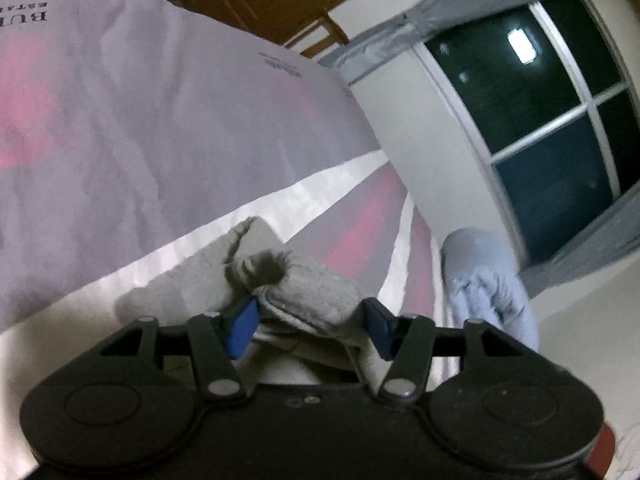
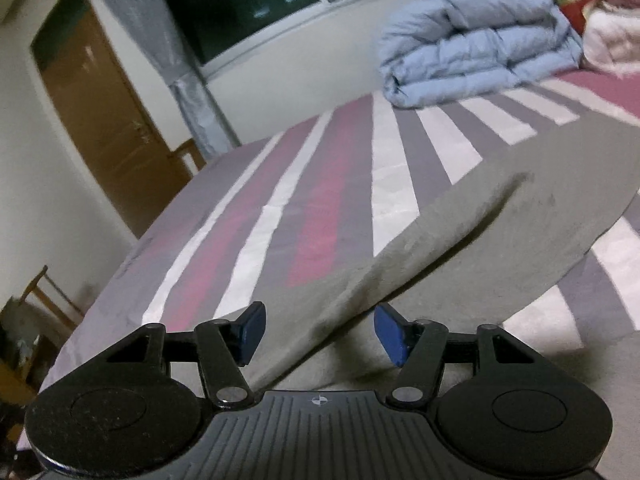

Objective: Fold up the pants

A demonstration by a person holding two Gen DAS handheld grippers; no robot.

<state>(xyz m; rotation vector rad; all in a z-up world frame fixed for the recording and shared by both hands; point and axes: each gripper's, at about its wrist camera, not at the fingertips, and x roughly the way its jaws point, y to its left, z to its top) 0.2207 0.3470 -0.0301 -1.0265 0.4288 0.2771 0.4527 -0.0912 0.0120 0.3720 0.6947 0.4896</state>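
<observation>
Grey knit pants (image 2: 460, 240) spread on striped pink-grey-white bed (image 2: 280, 208), left gripper (image 1: 310, 326) fingers parted around bunched fabric, right gripper (image 2: 320, 334) fingers released above pants, folded blue duvet (image 2: 476, 44) far right.

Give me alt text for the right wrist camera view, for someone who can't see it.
The right gripper hangs open over grey pants spread on a bed with a striped sheet in grey, white and pink. A folded light blue duvet sits at the far end, below a dark window, with a wooden door at left.
</observation>
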